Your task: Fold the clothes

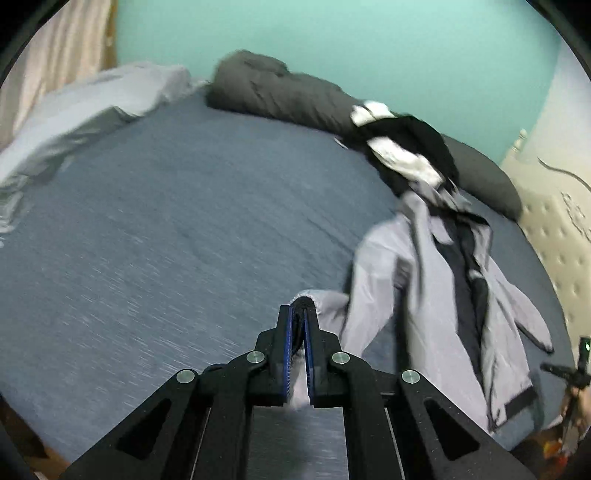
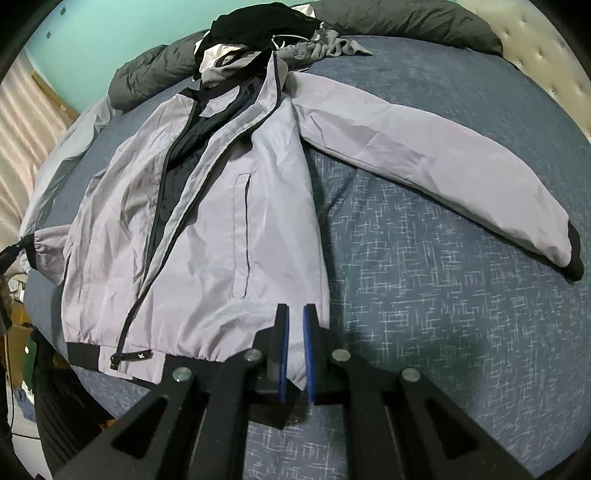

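A light grey zip jacket [image 2: 207, 206] with black lining lies open on the blue bed sheet [image 2: 443, 295]. One of its sleeves [image 2: 424, 155] stretches out to the right and ends in a black cuff [image 2: 574, 258]. My right gripper [image 2: 295, 314] is shut on the jacket's hem at its lower right corner, with grey fabric between the pads. My left gripper [image 1: 299, 314] is shut on the other sleeve's black cuff [image 1: 306, 300] and holds it above the bed. In the blurred left wrist view the jacket [image 1: 424, 280] lies to the right.
A pile of black, white and grey clothes [image 2: 258, 29] sits at the jacket's collar end, against a dark grey duvet [image 1: 280, 92]. A pale grey blanket [image 1: 92, 107] lies at the far left of the bed. A padded cream headboard [image 1: 554, 229] bounds the right side.
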`<state>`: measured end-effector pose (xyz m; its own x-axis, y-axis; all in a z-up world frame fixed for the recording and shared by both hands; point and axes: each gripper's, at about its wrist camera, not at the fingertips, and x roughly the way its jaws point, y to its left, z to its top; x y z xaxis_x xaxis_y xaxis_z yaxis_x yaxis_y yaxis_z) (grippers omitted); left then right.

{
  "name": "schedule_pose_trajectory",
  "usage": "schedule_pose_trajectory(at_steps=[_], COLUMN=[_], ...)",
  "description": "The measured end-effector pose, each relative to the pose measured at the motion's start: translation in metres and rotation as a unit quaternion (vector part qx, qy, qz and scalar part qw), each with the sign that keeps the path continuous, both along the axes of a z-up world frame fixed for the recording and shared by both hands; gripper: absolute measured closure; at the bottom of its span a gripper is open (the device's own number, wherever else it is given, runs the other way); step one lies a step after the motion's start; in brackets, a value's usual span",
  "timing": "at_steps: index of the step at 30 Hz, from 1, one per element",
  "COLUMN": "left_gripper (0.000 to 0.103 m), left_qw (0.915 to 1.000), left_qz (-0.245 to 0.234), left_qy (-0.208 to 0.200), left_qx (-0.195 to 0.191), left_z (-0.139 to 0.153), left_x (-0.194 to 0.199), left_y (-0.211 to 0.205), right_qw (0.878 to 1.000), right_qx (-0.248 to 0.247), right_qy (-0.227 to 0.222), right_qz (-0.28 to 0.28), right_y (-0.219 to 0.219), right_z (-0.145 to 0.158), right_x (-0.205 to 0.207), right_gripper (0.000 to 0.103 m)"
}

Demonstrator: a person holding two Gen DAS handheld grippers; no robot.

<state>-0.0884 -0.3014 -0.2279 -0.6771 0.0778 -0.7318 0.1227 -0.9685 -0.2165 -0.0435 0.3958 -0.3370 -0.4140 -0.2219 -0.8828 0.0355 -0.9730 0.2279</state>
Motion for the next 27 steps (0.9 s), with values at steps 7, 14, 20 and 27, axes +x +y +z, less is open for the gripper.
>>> schedule_pose_trajectory(at_steps=[7, 14, 20, 27], left_gripper=[0.097, 0.096, 0.067, 0.046], left_qw=[0.9974, 0.9881, 0.983, 0.9958], left_qz=[0.065, 0.15, 0.174, 0.069], left_qy=[0.023, 0.019, -0.022, -0.055], left_qx=[-0.022, -0.026, -0.053, -0.023], left_z=[0.038, 0.041, 0.01, -0.026], left_x=[-0.014, -0.048, -0.05, -0.034], left_y=[-0.068, -0.131, -0.134, -0.066], right_qw=[1.0, 0.999, 0.998, 0.998], right_qx=[0.017, 0.034, 0.052, 0.049], right_qy=[-0.001, -0.01, -0.021, -0.027], right_qz=[0.002, -0.005, 0.003, 0.001], right_y=[-0.007, -0.014, -0.023, -0.025], right_z=[0.005, 0.004, -0.001, -0.004], right_x=[-0.002, -0.006, -0.007, -0.009], right_gripper=[0.096, 0.096, 0.096, 0.083])
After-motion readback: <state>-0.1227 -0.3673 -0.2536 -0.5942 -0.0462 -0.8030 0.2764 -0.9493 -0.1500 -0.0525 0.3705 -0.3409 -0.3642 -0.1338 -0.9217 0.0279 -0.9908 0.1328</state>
